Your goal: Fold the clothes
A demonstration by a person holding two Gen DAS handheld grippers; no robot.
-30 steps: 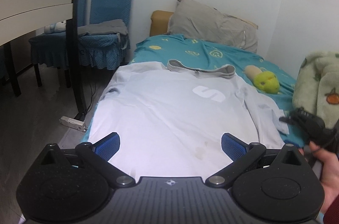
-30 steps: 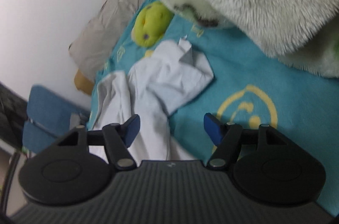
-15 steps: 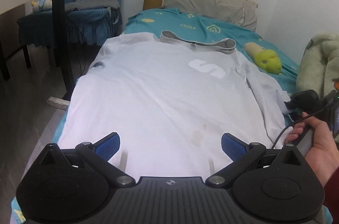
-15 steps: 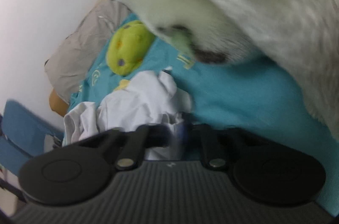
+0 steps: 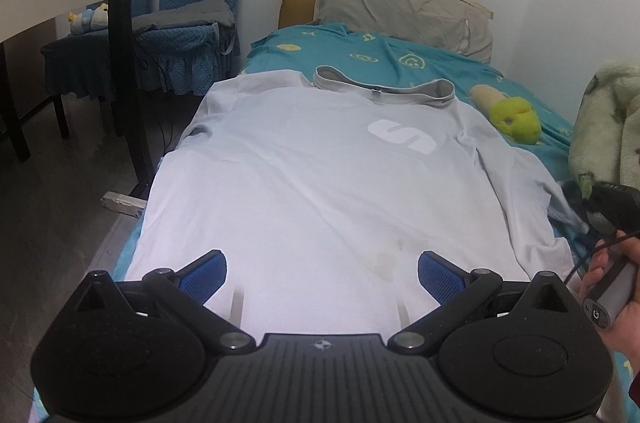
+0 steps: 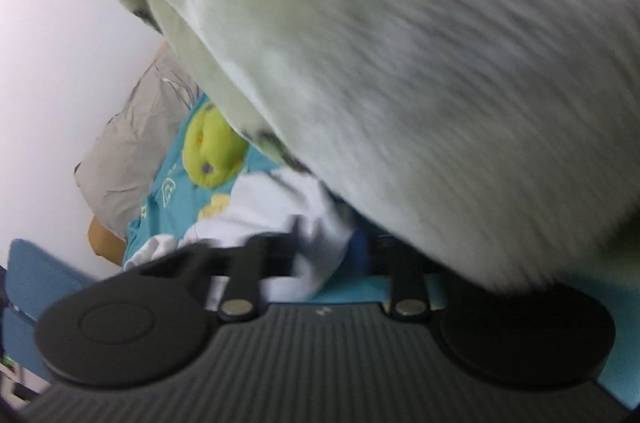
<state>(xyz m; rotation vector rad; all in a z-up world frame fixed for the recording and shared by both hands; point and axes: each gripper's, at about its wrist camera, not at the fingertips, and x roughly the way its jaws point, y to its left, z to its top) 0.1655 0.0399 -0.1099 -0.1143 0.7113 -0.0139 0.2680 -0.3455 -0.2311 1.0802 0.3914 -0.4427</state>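
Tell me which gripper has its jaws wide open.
The left gripper: its blue pads stand far apart over the white shirt. The right gripper has closed on the sleeve.

My left camera looked from the foot of the bed (image 5: pixel 400 55) along its length toward the pillow (image 5: pixel 400 7). My right camera sat low and close beside a fuzzy blanket (image 6: pixel 420 63), facing the same way. Both views shared the pillow and the green plush toy (image 5: pixel 516 121).

White "S" logo on chest of pale shirt (image 5: pixel 320 191); no other legible txt.
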